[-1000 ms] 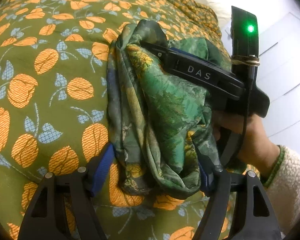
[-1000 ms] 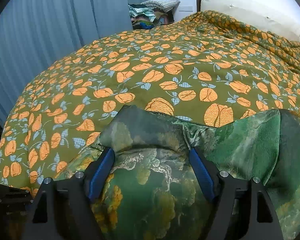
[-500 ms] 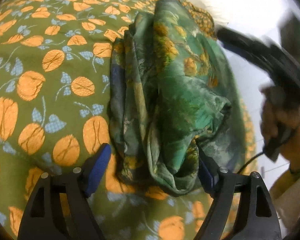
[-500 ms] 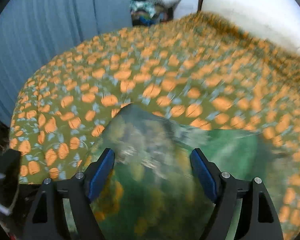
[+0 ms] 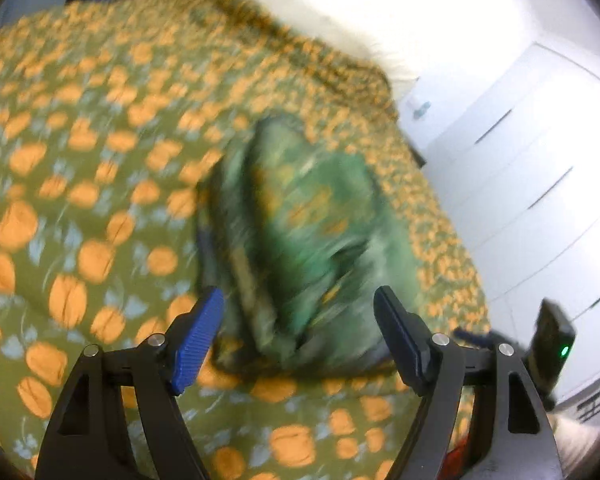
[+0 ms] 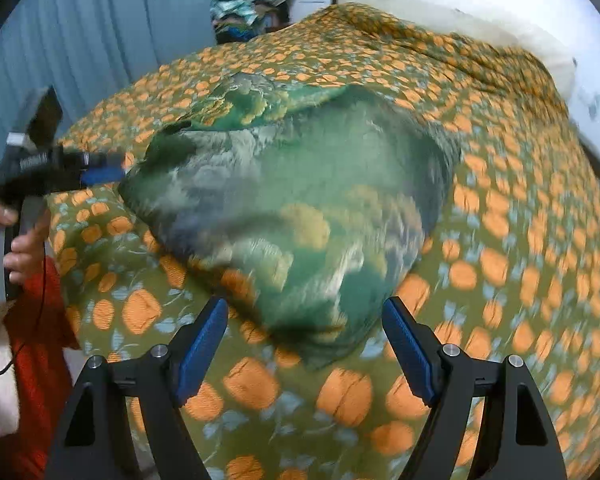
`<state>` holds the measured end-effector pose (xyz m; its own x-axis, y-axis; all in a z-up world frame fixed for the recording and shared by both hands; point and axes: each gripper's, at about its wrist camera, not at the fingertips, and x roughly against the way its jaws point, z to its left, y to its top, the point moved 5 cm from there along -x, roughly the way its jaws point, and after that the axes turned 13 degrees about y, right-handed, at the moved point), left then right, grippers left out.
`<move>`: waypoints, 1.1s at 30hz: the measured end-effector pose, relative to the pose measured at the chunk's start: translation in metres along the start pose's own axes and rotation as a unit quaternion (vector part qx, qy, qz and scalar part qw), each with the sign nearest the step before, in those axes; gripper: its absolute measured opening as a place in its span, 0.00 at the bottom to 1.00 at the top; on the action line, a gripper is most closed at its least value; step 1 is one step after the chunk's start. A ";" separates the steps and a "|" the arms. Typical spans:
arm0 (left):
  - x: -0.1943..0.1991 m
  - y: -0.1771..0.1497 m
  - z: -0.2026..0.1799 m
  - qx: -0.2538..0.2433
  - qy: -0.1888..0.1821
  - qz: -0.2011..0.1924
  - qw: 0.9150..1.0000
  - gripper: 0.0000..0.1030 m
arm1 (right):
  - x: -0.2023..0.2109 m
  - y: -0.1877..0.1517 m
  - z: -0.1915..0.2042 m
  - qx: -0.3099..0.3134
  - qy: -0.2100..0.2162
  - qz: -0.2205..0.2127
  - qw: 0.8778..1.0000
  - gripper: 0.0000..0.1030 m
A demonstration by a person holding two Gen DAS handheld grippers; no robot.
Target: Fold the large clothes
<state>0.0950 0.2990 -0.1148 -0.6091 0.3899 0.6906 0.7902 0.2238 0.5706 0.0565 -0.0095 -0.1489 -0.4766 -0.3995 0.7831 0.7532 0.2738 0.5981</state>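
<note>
A folded green patterned garment [image 5: 300,220] [image 6: 292,200] lies in a compact bundle on the olive bedspread with orange flowers [image 5: 80,200] [image 6: 500,240]. My left gripper [image 5: 298,296] hovers above its near end; the jaws are closing a little, but the pads press on nothing. It also shows at the left of the right wrist view as the left gripper [image 6: 100,172], beside the bundle's edge. My right gripper [image 6: 306,304] stands open above the bundle's near corner, clear of the cloth. Its body, with a green light, shows as the right gripper [image 5: 552,344] at the bed's edge.
White pillows [image 5: 340,20] [image 6: 460,12] lie at the head of the bed. A pile of clothes [image 6: 248,12] sits beyond the bed by a blue curtain [image 6: 80,40]. White drawers [image 5: 520,160] stand to the right. A person's hand [image 6: 16,240] and red clothing [image 6: 40,320] are at left.
Both grippers have lifted and drawn back from the green garment, which now lies free on the bed. The right gripper swung out from over the bundle to the bed's edge.
</note>
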 end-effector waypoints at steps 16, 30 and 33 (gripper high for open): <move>-0.112 -0.003 -0.006 -0.080 0.153 0.092 0.981 0.50 | -0.111 0.001 0.001 -0.011 0.049 -0.026 0.998 0.65; 0.020 0.001 -0.039 -0.111 0.222 -0.052 0.967 0.98 | 0.005 0.012 0.023 -0.035 0.033 -0.102 0.994 0.89; 0.041 -0.007 -0.045 -0.108 0.244 -0.068 0.961 0.99 | 0.035 -0.007 0.023 -0.031 -0.010 -0.103 0.994 0.93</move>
<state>0.0617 0.2735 -0.0704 -0.7064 -0.1081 0.6995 0.7007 0.0326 0.7127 0.0246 -0.0053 -0.1216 -0.6319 -0.4235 0.6491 0.6651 0.1338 0.7347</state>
